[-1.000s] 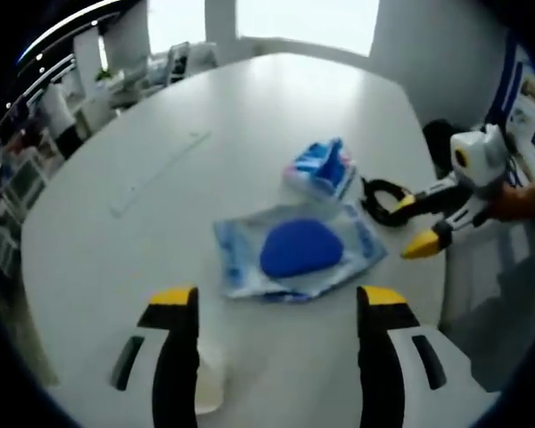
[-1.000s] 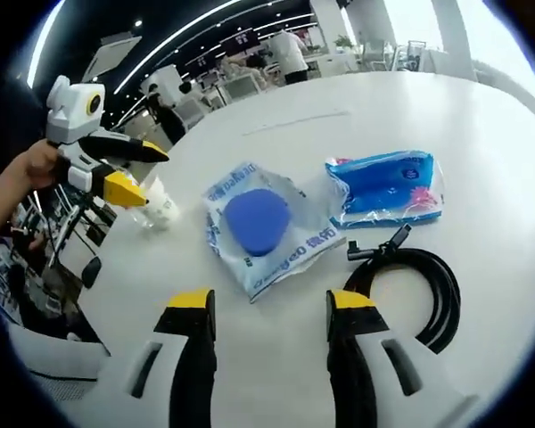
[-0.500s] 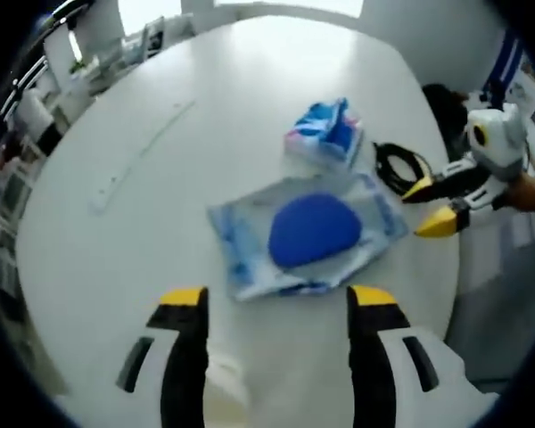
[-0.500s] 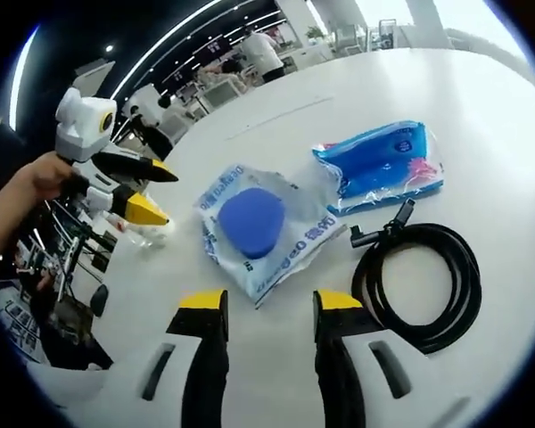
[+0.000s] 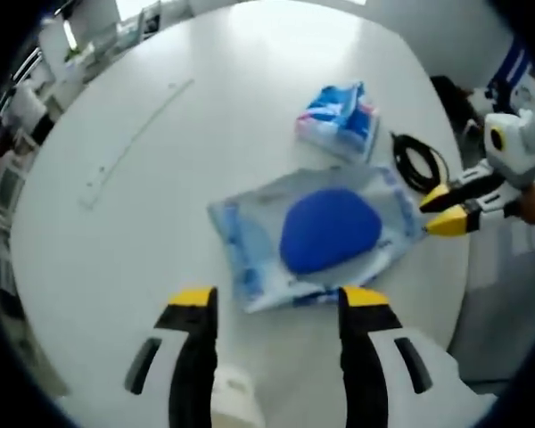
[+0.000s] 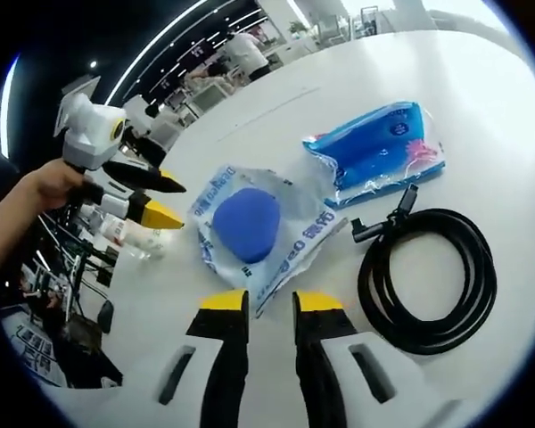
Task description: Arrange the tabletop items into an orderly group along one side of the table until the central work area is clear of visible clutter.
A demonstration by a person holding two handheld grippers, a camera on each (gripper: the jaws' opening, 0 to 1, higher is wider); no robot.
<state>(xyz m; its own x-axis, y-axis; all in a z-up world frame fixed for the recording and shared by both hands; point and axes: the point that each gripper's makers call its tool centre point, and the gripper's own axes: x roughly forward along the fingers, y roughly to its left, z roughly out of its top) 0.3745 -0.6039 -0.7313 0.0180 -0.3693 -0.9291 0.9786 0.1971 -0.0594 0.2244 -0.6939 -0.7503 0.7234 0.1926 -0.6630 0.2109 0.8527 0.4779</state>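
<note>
on white table point(image 6: 481, 107), clear bag point(image 6: 263, 227) with unreadable blue print, black cable point(image 6: 428, 281)

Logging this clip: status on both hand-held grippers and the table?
Left hand-held gripper open, empty. Right hand-held gripper nearly closed, empty, at edge of clear packet with blue pad. Blue pack, black cable unmoved, mid-table.

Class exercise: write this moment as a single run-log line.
left gripper: open, over near edge of clear bag with blue pad | right gripper: fingers nearly shut, empty | black cable, blue pack: untouched on white table
</note>
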